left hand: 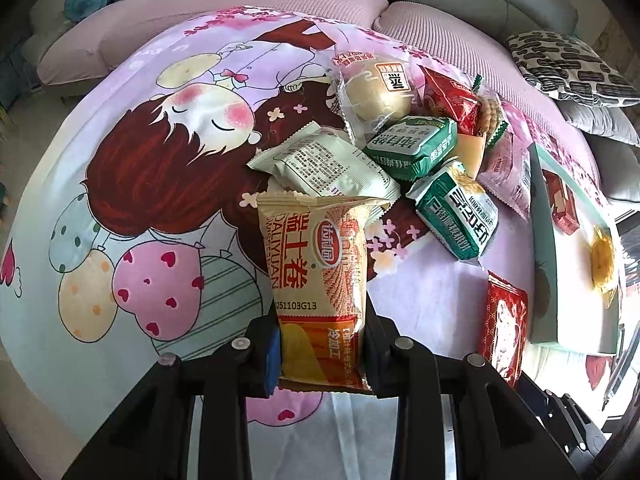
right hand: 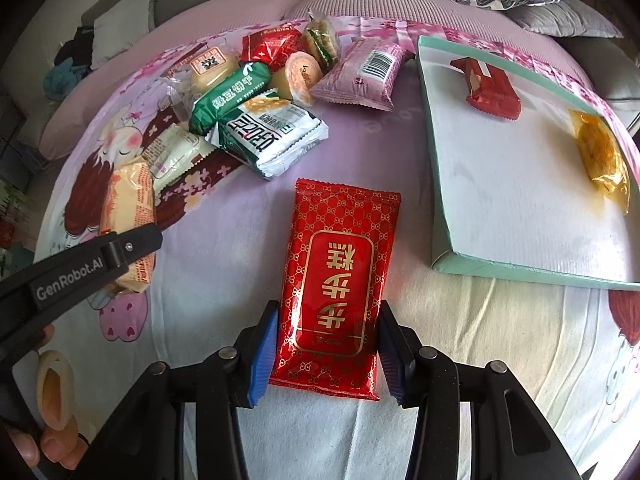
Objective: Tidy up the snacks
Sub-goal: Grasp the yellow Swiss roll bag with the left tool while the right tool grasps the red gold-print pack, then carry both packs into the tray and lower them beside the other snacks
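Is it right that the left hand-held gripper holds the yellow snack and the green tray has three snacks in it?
Not quite. The left hand-held gripper does hold the yellow snack, but the right wrist view shows the green tray has only two: a red packet and a golden packet.

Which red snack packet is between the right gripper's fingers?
The big flat red packet with gold writing, lying on the bedsheet between the right gripper fingers. The other red packets lie farther off: one in the tray, one in the pile.

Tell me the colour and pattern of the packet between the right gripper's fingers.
Red packet with gold lattice print; clearest in right wrist view.
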